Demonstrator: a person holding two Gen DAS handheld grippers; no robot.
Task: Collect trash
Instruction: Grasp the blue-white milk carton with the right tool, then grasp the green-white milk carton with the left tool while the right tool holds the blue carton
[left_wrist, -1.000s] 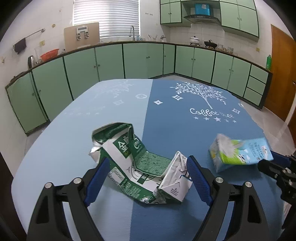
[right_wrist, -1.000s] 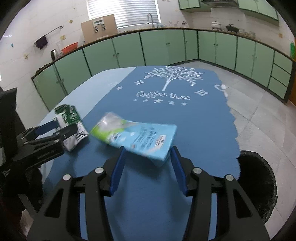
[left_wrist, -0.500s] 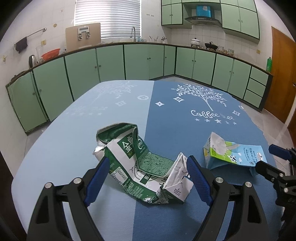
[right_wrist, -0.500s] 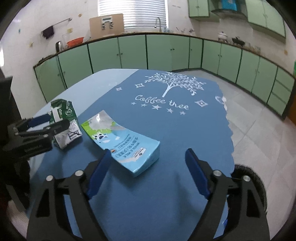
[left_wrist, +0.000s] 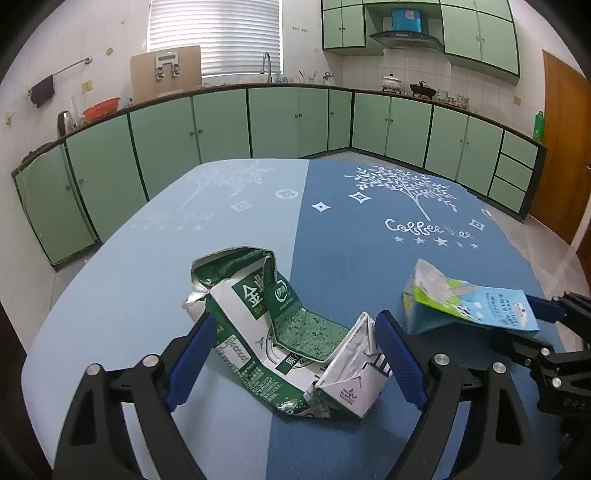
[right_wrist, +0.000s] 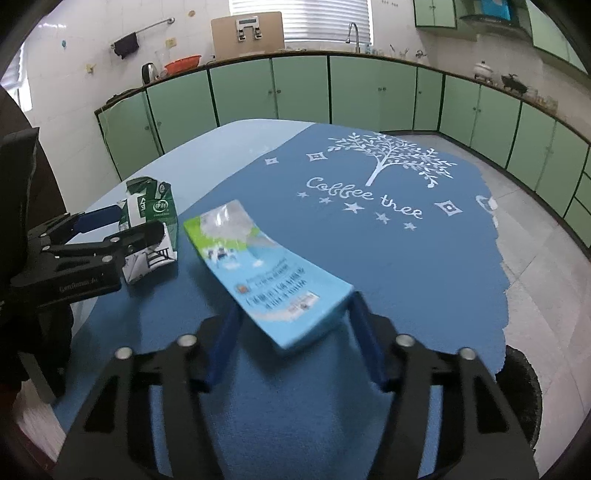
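A crushed green-and-white milk carton (left_wrist: 280, 332) lies on the blue tablecloth (left_wrist: 258, 206) between the open jaws of my left gripper (left_wrist: 291, 350); the fingers are beside it, not pressing it. It also shows in the right wrist view (right_wrist: 149, 225). A flattened light-blue milk carton (right_wrist: 266, 269) sits with its near end between the fingers of my right gripper (right_wrist: 291, 332), which has closed onto it. In the left wrist view the blue carton (left_wrist: 465, 306) is tilted, its far end resting on the table.
A black trash bin (right_wrist: 524, 391) stands on the floor by the table's right edge. The left gripper's body (right_wrist: 66, 269) is at the table's left side. Green kitchen cabinets (left_wrist: 280, 122) run along the far walls. The tablecloth carries a white tree print (right_wrist: 388, 162).
My right gripper moved forward and narrowed from wide open onto the near end of the blue carton, which now tilts up. The left gripper and green carton stayed put.
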